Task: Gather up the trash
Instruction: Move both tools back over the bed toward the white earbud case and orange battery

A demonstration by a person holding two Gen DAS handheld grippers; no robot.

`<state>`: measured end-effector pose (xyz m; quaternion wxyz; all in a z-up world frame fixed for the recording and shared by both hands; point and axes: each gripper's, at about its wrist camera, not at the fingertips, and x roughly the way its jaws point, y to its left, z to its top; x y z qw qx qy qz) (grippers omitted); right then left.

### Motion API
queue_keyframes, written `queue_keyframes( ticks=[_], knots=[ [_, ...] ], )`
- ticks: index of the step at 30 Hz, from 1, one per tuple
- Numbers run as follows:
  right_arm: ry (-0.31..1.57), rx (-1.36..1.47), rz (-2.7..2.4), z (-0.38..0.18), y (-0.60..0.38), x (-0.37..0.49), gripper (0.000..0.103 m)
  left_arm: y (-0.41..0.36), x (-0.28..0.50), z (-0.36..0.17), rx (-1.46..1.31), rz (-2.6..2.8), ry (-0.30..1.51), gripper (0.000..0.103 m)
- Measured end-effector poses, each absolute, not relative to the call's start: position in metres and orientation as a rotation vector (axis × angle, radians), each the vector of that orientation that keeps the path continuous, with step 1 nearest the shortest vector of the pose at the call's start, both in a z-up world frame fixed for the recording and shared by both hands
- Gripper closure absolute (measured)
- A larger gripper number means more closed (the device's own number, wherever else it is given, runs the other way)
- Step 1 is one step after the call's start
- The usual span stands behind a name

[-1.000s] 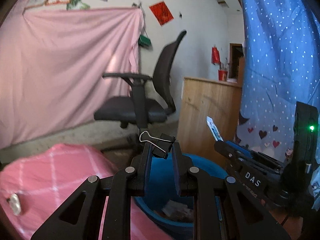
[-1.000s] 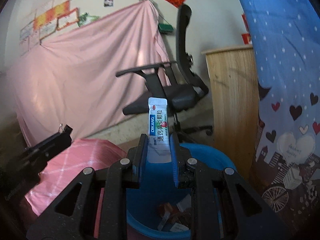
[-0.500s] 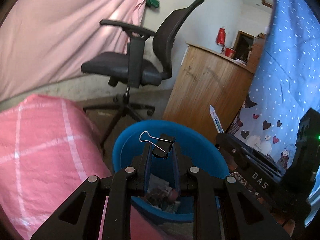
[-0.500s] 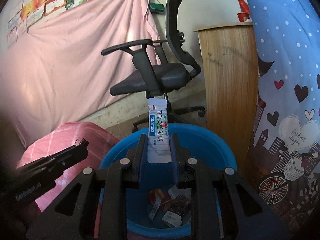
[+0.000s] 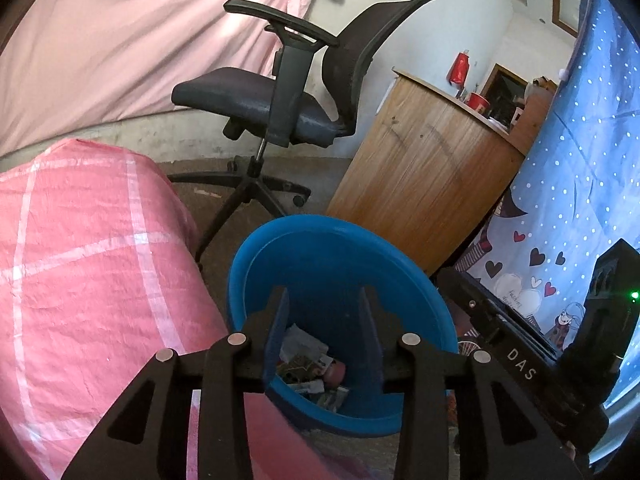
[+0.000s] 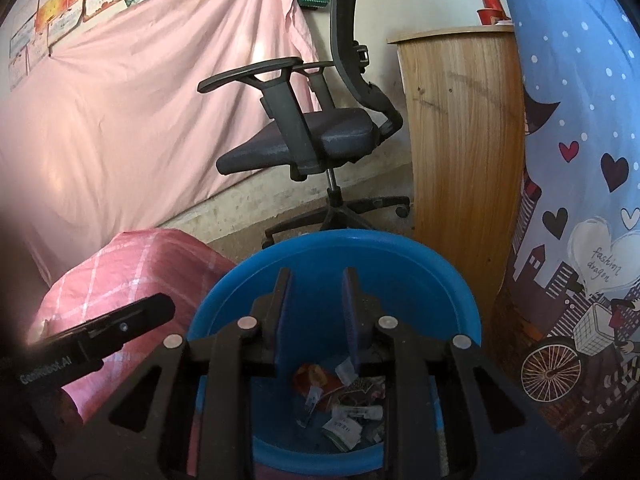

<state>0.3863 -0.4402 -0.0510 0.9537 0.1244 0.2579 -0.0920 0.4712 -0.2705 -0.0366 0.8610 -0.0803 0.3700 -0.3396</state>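
Both grippers hang over the blue bin (image 6: 404, 264). The left gripper (image 5: 323, 300) has just been opening and its jaws stand apart with nothing between them; the right gripper (image 6: 316, 280) has likewise just been opening and is empty. The trash (image 6: 344, 404) lies at the bottom of the bin, wrappers and packets heaped together

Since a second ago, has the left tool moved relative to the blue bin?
Yes. The left tool dropped toward the blue bin: its tips were at the rim, now well inside the mouth. Its jaws have just been opening, nothing between them.
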Motion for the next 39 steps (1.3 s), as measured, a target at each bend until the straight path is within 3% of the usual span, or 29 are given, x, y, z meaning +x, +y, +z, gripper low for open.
queue_keyframes(
  ticks=[9, 13, 15, 22, 24, 27, 39],
  knots=[
    [0.489, 0.263, -0.201, -0.045, -0.440, 0.382, 0.037, -0.265, 0.468, -0.032, -0.175, -0.708, 0.755, 0.066],
    [0.453, 0.257, -0.204, -0.037, -0.434, 0.378, 0.025, -0.259, 0.462, -0.023, -0.159, -0.673, 0.716, 0.064],
    [0.421, 0.257, -0.208, -0.031, -0.431, 0.375, 0.019, -0.252, 0.457, -0.017, -0.159, -0.646, 0.684, 0.054],
    [0.301, 0.265, -0.179, -0.014, -0.419, 0.360, 0.000, -0.219, 0.437, 0.010, -0.164, -0.511, 0.569, 0.035],
    [0.255, 0.261, -0.148, -0.008, -0.413, 0.354, 0.000, -0.207, 0.427, 0.015, -0.169, -0.478, 0.527, 0.021],
    [0.198, 0.244, -0.119, 0.000, -0.403, 0.346, 0.000, -0.187, 0.411, 0.022, -0.176, -0.393, 0.472, 0.008],
    [0.074, 0.177, -0.011, 0.021, -0.350, 0.334, 0.000, -0.111, 0.368, 0.045, -0.175, -0.180, 0.343, 0.005]
  ],
)
